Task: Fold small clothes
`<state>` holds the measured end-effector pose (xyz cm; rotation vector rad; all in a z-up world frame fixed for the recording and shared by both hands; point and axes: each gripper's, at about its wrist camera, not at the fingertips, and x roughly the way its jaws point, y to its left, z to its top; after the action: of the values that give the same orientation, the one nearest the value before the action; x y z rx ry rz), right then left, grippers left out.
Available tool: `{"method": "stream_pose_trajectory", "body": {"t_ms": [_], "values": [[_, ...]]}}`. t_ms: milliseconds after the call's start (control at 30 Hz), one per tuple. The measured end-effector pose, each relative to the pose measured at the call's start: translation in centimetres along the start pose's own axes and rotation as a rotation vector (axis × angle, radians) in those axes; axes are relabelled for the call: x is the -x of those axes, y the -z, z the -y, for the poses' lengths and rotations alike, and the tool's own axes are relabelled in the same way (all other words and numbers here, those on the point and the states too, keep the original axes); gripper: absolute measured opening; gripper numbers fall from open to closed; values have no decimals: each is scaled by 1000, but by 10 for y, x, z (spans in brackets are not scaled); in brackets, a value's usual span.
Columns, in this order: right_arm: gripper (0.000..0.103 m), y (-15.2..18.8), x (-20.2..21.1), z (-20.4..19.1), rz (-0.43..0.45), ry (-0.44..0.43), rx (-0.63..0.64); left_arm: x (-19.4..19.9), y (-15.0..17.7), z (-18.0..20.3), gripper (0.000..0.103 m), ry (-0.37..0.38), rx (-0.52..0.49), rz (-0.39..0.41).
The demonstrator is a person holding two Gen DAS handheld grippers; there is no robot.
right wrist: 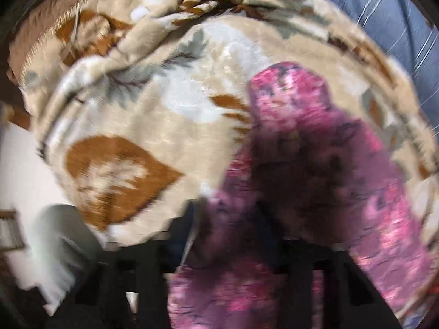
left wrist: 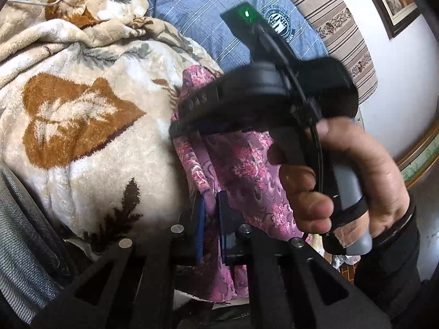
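The left gripper [left wrist: 210, 230] is clamped on the near edge of a pink floral garment [left wrist: 236, 164] lying on a leaf-patterned blanket [left wrist: 82, 126], likely to lift a fold; the right gripper [right wrist: 227, 235] hangs over the cloth, its grip hidden by blur.

Bed covered by beige leaf-print blanket [left wrist: 82, 126]; pink floral garment [left wrist: 236, 164] and blue striped pillow [left wrist: 197, 5] on it.

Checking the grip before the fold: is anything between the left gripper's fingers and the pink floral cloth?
Nothing visible. The left gripper has its blue fingers shut directly on the pink floral cloth, which lies on the leaf-patterned blanket.
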<state>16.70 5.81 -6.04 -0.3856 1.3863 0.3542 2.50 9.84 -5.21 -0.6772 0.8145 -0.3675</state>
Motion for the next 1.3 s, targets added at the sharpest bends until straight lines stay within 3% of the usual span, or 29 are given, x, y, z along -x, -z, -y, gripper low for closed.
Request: {"method": "stream_pose_trajectory", "body": {"t_ms": [100,233,333,533,767,1100,1300], "values": [[14,8,5,9,19,-16,-7,2,3,5,6,-5,-33,5],[11,23,29,25,96,-80,-44,13,3,20,6,10,-73,11],[11,47,60,41,191,-152,-98,26,9,41,6,45,-129,10],[11,107,127,112,445,-419,-295,40,14,95,6,129,-209,-22],[11,176,168,183,633,-541,-425,24,24,179,6,158,-381,-85],[11,258,147,290,741,-628,-619,-51,67,255,6,168,-520,-284],[11,311,84,343,740,-686,-797,-113,109,264,6,93,-579,-415]]}}
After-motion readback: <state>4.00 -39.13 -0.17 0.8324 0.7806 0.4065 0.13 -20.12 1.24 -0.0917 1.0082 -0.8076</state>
